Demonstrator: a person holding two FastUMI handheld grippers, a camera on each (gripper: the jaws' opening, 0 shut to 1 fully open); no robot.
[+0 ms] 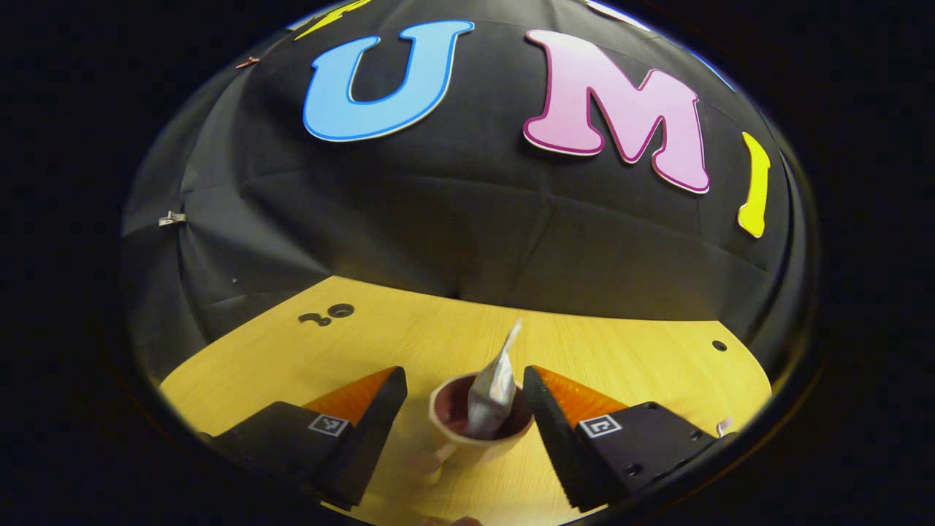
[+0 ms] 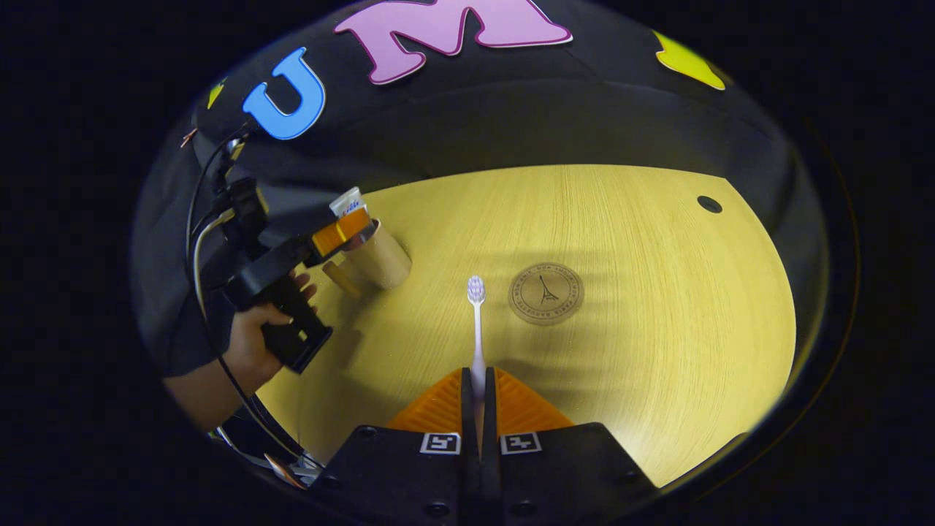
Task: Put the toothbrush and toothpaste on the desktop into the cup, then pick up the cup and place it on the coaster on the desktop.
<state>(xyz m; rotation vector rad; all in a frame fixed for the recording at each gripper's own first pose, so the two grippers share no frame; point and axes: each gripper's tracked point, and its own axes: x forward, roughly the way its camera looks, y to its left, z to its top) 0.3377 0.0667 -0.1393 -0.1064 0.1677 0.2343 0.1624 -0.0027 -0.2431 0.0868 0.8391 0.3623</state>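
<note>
In the left gripper view, the left tool [image 1: 464, 409] hangs with its fingers spread wide on either side of the cup [image 1: 478, 431], touching neither wall. The cup stands upright on the yellow wooden worktop [image 1: 628, 351] with the toothpaste [image 1: 495, 387] tube standing tilted inside it, its crimped end poking above the rim.

In the right gripper view, the right tool [image 2: 478, 394] is clamped on the handle of the toothbrush [image 2: 477, 321], whose bristled head points away toward the round coaster [image 2: 546, 293] lying just beside it. Farther left, a hand [image 2: 252, 336] holds the left tool at the cup's rim.
</note>
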